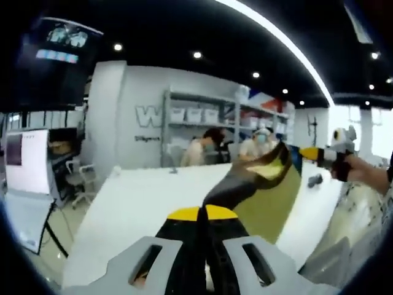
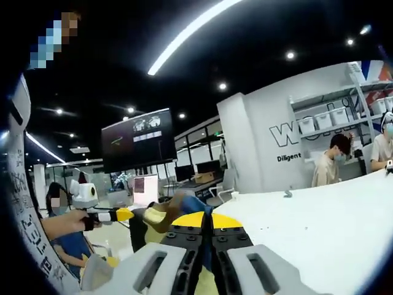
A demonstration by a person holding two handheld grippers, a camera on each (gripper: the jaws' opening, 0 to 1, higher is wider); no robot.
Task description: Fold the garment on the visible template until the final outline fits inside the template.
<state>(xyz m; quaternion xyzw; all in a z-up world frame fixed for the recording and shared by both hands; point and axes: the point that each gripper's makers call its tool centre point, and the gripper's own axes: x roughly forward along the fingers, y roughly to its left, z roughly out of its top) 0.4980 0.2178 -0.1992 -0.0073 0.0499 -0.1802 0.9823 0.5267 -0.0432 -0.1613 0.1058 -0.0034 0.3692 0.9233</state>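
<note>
Both jaws of the left hand-held gripper [image 1: 202,214] clenched the dark garment [image 1: 245,178], lifted taut over the white worktop [image 1: 141,203]; the right hand-held gripper [image 2: 202,222] apparently gripped its other end. Spreading before folding; next, lower it onto the template.

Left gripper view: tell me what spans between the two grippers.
The garment hangs stretched between the left gripper, shut on one end, and the right gripper, above the white table.
</note>
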